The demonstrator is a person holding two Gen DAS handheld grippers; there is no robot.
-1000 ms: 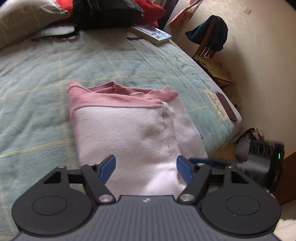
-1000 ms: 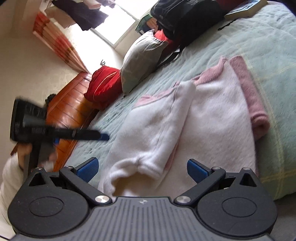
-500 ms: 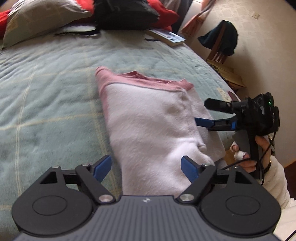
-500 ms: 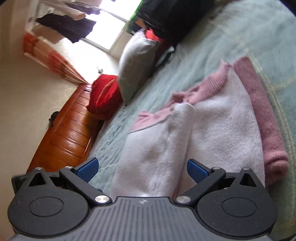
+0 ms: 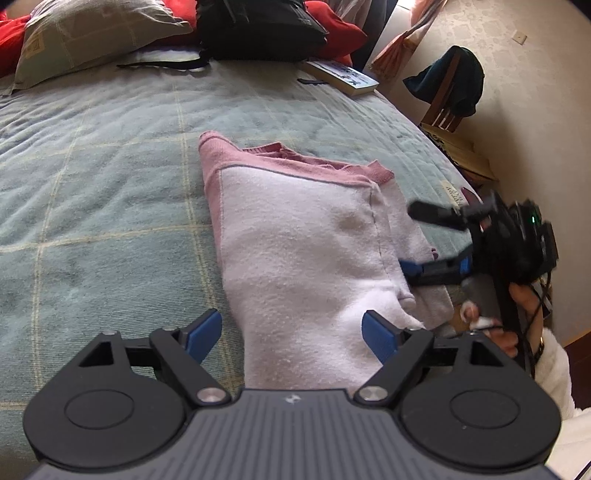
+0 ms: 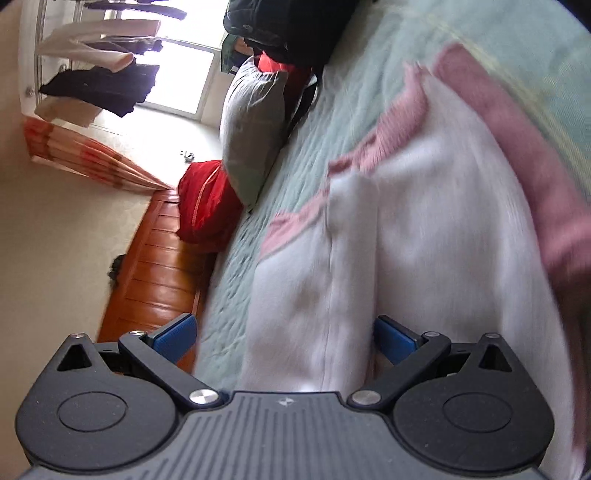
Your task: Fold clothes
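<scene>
A fleece garment [image 5: 303, 236], white inside with pink trim, lies folded lengthwise on the green bedspread [image 5: 103, 184]. My left gripper [image 5: 291, 330] is open just above the garment's near end, and the cloth runs between its blue pads without touching them. In the left wrist view my right gripper [image 5: 417, 240] is rolled on its side at the garment's right edge, open, one finger above the cloth and one low beside it. In the right wrist view the right gripper [image 6: 284, 336] is open astride a folded-over strip of the garment [image 6: 406, 229].
A pillow [image 5: 92, 33], a black bag [image 5: 258, 26] and red cushions sit at the head of the bed, with a book [image 5: 343, 75] near the right edge. A chair [image 5: 447, 96] draped in dark cloth stands by the wall. A wooden bed frame [image 6: 155, 280] runs alongside.
The left gripper has shifted left along the near end and its jaws have widened a little. The right gripper has come in at the garment's right edge, closer to the cloth, and rolled onto its side.
</scene>
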